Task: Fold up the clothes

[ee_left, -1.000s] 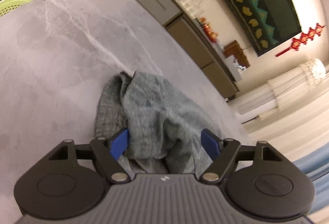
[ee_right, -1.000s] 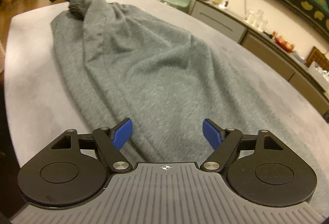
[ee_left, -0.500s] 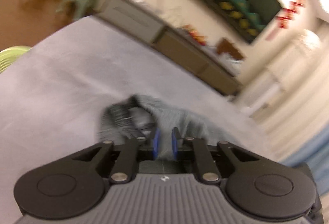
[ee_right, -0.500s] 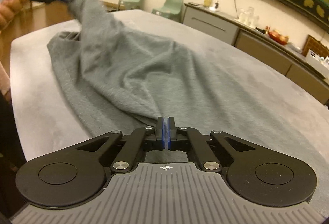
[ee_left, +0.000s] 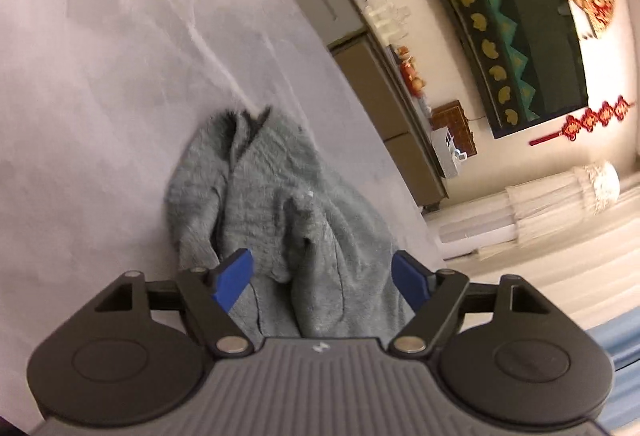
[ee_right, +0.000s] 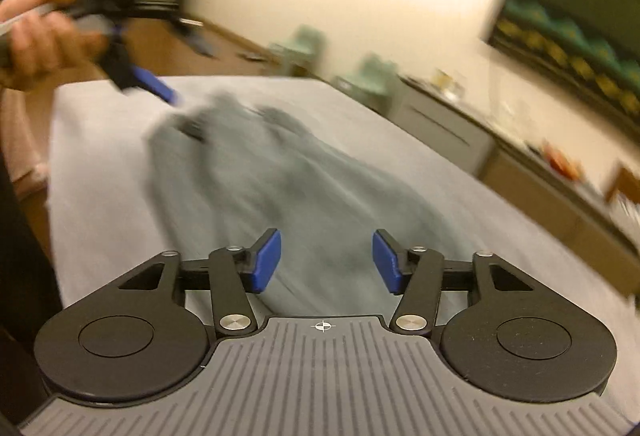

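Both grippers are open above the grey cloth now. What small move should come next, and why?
Probably lower the left gripper and close its blue fingers on the raised ridge of the rumpled grey knit garment. Both grippers are open and hold nothing, the right gripper too, and the garment lies bunched, not flat, on the grey marbled table, so it seems to need regrasping before any fold.

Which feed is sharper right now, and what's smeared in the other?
Left wrist view: mostly sharp, the grey garment and open left gripper read clearly. Right wrist view: motion-blurred; garment, cabinets and wall smear, only the open right gripper stays crisp.
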Action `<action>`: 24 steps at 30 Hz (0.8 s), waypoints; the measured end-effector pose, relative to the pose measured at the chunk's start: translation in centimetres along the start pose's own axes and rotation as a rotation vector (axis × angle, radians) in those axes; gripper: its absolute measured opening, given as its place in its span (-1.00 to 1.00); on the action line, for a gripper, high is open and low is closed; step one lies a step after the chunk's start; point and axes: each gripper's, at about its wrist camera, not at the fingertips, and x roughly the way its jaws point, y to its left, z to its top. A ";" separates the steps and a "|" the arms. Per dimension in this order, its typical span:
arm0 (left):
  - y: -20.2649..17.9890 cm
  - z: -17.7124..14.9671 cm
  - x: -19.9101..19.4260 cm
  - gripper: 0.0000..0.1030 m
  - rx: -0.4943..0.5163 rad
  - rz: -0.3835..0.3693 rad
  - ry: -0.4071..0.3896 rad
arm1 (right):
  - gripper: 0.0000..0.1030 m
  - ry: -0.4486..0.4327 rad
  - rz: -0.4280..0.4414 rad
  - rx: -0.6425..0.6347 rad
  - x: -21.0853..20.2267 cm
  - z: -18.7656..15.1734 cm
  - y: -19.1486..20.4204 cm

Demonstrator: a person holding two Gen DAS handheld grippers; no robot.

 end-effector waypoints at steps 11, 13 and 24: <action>-0.2 0.7 2.6 0.84 -0.031 -0.031 -0.052 | -0.93 0.076 0.002 0.022 10.1 6.8 2.0; -0.5 0.8 2.9 0.84 -0.018 -0.034 -0.072 | -0.93 0.041 0.002 0.077 8.7 7.6 1.0; -1.1 -0.3 0.3 -0.76 0.084 -0.012 -0.198 | -0.93 -0.019 0.110 0.154 2.5 6.6 1.4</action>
